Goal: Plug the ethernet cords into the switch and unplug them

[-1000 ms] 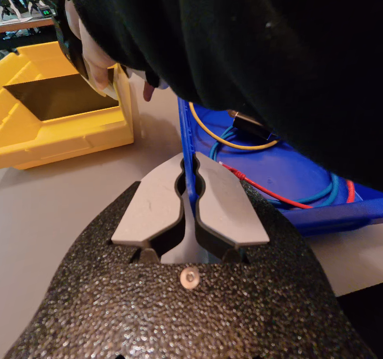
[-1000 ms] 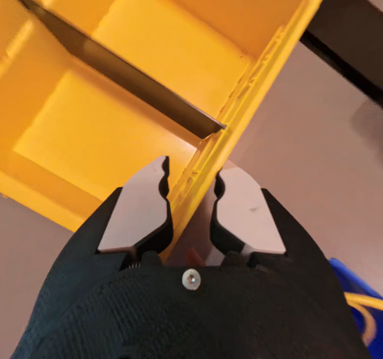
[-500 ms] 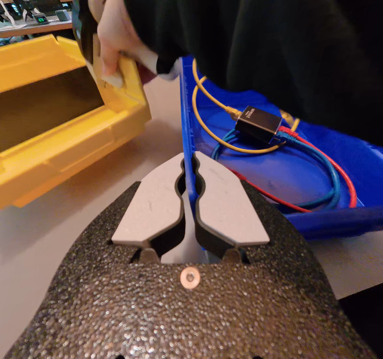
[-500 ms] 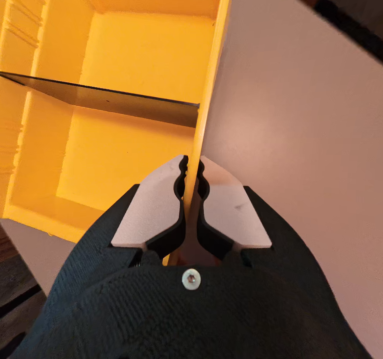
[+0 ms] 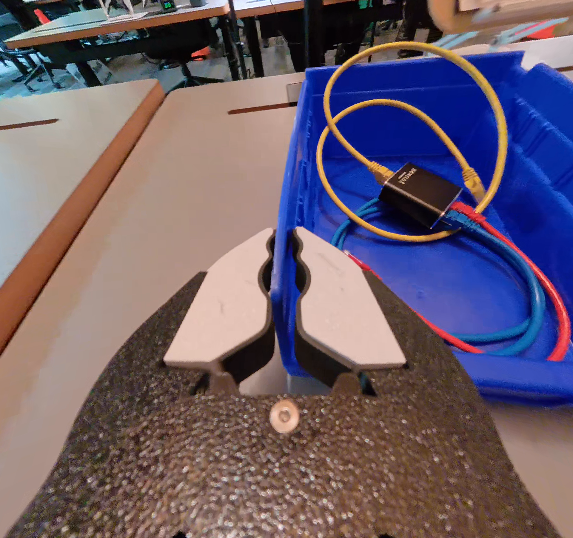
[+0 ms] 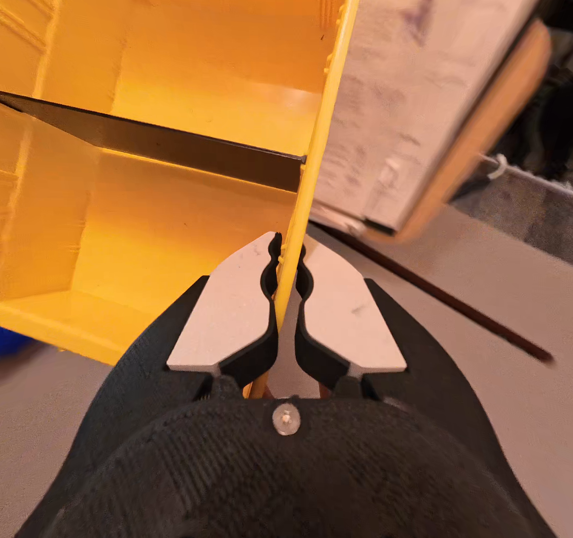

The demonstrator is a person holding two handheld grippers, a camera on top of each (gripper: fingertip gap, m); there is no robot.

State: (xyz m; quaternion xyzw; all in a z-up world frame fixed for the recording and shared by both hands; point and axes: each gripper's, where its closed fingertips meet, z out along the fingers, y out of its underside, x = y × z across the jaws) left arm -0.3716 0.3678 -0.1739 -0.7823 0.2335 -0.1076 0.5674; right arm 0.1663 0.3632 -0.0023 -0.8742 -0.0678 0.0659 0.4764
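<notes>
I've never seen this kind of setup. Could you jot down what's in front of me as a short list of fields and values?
Left hand-held gripper: shut on the blue bin's side wall
Right hand-held gripper: shut on the yellow bin's side wall
Blue bin contents: black switch, yellow cord, blue cord, red cord
Cords: all three meet the switch, apparently plugged in
Yellow bin: black divider across it, nothing else visible inside
Surface: grey table
</notes>
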